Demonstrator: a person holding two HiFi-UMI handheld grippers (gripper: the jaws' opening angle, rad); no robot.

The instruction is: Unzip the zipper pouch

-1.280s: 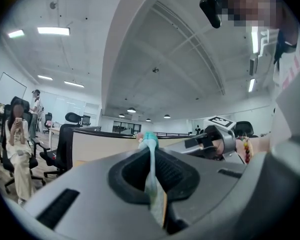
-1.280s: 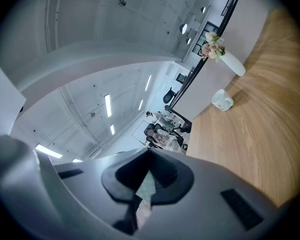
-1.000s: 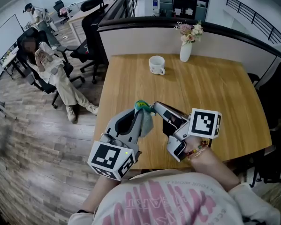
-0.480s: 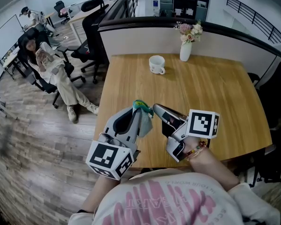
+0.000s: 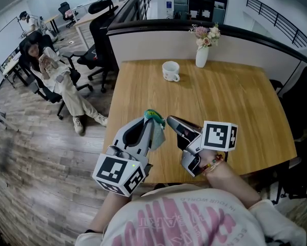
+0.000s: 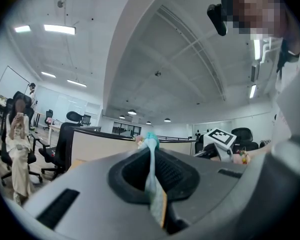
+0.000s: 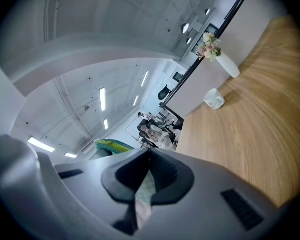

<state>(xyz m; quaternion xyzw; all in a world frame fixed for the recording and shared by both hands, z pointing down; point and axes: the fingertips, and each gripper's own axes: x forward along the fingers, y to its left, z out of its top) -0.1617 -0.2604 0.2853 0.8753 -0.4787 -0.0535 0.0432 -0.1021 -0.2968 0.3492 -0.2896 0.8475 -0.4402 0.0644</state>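
Note:
A small zipper pouch, teal-green at the top with pale grey-blue fabric below, hangs in the air over the front of the wooden table. My left gripper is shut on it from the left, and the fabric is pinched between its jaws. My right gripper is shut on the pouch from the right. In the right gripper view a strip of fabric sits between the jaws and the pouch's green top shows beyond the tips. The two gripper tips nearly meet.
A white mug and a white vase of flowers stand at the table's far side. A low partition wall runs behind the table. Office chairs and a seated person are off to the left on the wooden floor.
The right gripper has drifted slightly to the left. Both grips on the pouch look the same.

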